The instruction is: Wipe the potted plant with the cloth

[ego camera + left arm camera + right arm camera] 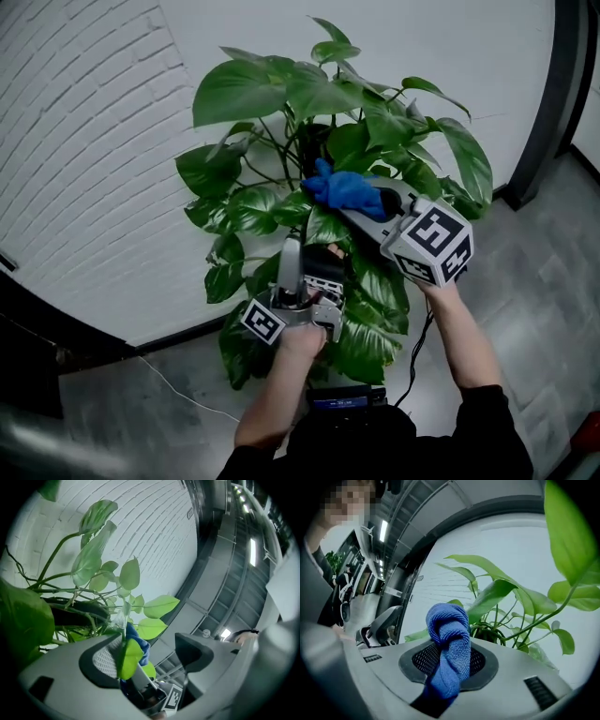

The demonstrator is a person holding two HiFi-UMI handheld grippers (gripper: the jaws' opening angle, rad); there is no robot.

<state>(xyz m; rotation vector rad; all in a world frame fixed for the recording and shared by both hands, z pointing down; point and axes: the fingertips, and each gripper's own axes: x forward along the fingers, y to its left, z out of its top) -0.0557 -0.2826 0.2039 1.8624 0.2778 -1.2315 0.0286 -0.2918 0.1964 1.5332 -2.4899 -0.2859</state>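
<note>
one potted plant (234, 89), one blue cloth (339, 189) — two tongs: left tongs (309, 251), right tongs (377, 204).

Left tool (309, 255) tilts upward, jaws apart; right tool (375, 204) level, clamping cloth (339, 190).

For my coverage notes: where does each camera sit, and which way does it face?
Head view: on the head, steeply down on the plant; forearms, left gripper, right gripper show.
Left gripper view: on that gripper, tilted up at leaves and brick wall; open jaws show.
Right gripper view: level toward the plant; its jaws grip the cloth.
All share the cloth.
</note>
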